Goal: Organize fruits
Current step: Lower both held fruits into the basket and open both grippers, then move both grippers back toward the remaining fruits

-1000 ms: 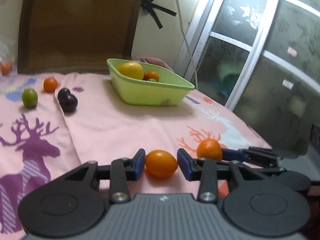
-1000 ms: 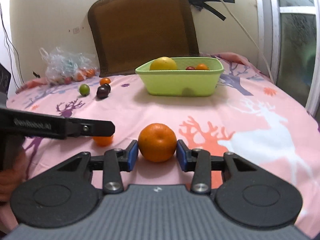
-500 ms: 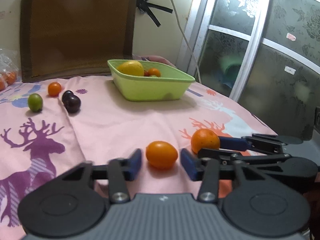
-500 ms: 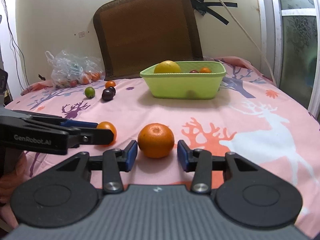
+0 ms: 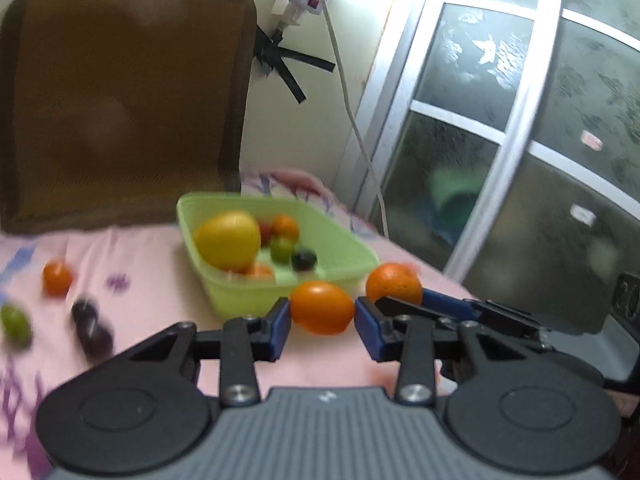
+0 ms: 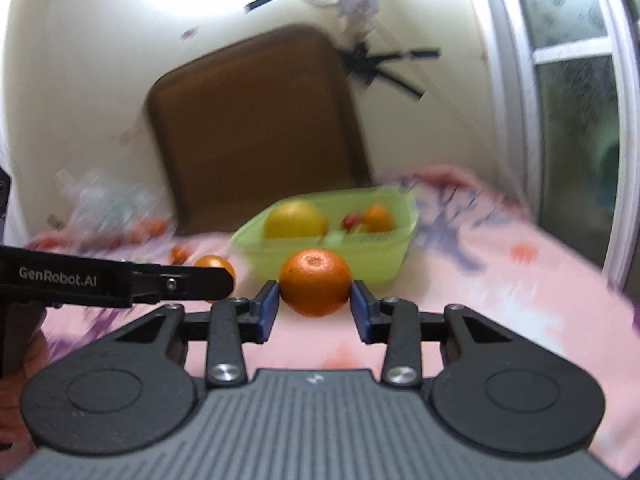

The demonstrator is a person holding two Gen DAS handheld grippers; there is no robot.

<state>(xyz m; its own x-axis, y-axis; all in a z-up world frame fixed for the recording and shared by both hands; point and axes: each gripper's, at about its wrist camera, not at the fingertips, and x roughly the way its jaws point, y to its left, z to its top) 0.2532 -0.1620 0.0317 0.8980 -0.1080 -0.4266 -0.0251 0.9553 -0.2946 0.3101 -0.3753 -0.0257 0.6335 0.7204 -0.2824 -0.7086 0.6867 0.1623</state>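
Before the bowl (image 5: 340, 256): two fruits held.
Left tool (image 5: 322, 316) grips kumquat (image 5: 322, 307); right tool (image 6: 315, 306), jaws closing, clamps orange (image 6: 315, 282).

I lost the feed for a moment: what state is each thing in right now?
Left tool: shut on the oval orange fruit, off the cloth.
Right tool: jaws closing, pads on the mandarin, lifted.
Green bin: upright, part filled with fruit.
Plums: loose on the cloth.
Lime: loose on the cloth.
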